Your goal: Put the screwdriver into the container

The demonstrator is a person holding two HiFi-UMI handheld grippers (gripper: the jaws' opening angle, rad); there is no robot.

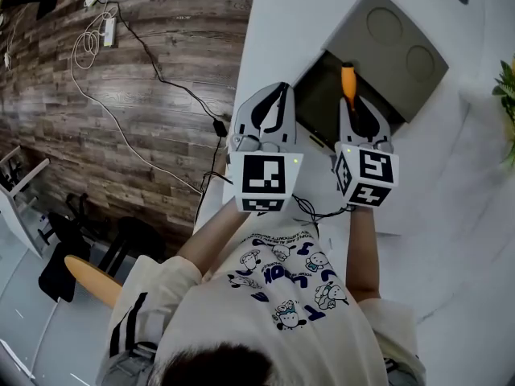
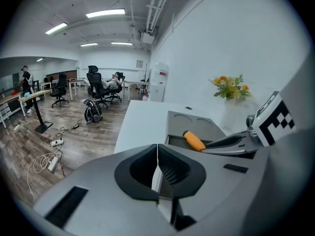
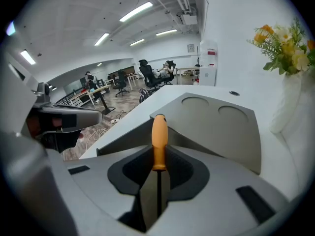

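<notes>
Two tools are held side by side over the near edge of the white tabletop [image 1: 282, 22], one in each hand of the person standing there. The right tool [image 3: 158, 183] is pinching the screwdriver [image 3: 159, 134] low down, about where the orange handle meets the thin shaft, so that the handle sticks out forward past the jaws. I think this grip is chosen to let the long handle lead the way into the box. The handle end hangs above the dark opening of the grey container [image 1: 319, 95], which stands on the tabletop just beyond the tools. It is not yet lying inside.

The lid [image 1: 390, 43] of the container is thrown back to the far right and leans there. It shows two round hollows on its inner face, and the whole mouth is free for the screwdriver to go down.

The left tool [image 2: 157, 173] has its jaws pressed together with nothing between them. It hovers to the left of the right tool, near the left rim of the container, without touching it as far as I can see. In my judgement it waits there only as a helper, perhaps to steady the box or to close the lid afterwards.

By my reading the task is close to its end: the right tool must go lower and then spread. One risk is that the handle knocks the rim and the screwdriver falls on the tabletop.
</notes>
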